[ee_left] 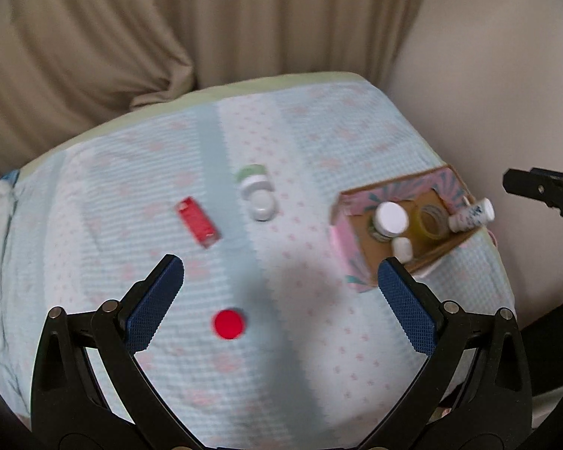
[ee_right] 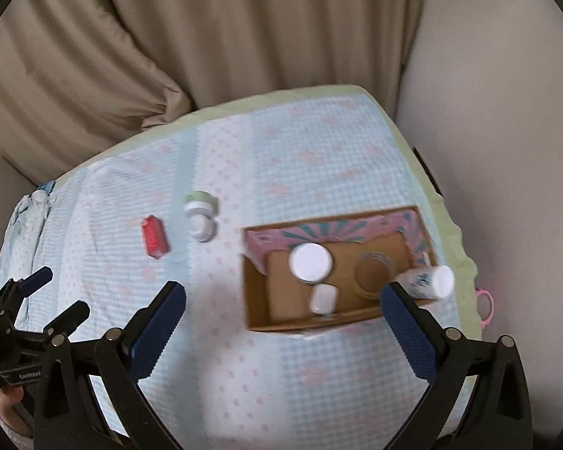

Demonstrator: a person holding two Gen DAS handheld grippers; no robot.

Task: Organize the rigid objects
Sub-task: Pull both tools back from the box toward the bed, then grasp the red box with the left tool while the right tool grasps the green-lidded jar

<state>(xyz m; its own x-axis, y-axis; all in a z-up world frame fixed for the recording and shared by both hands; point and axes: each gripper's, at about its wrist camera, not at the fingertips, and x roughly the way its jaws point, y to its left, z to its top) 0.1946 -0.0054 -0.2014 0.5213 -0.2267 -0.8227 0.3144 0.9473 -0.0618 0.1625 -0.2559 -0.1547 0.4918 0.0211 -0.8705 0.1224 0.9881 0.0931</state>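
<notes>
near the bed's (ee_right: pixel 413 142) right edge, cardboard box (ee_right: pixel 257 300) holds white-lid jar (ee_right: pixel 309 261), maybe tape roll (ee_right: pixel 373 272); left tongs (ee_left: pixel 279 273) and right tongs (ee_right: pixel 281 296) both wide, empty.

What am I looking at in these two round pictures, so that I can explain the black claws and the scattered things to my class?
Each picture comes from a fisheye camera on a hand-held two-finger gripper, looking along its fingers. One view shows the left gripper, the other the right gripper. Both are open and hold nothing. Below lies a bed with a light blue cover. On it are a red round cap, a red box and two small jars, one green-lidded, one white-lidded. A cardboard box holds a white-lidded jar, a tape roll and a small white item; a white bottle lies on its edge.
</notes>
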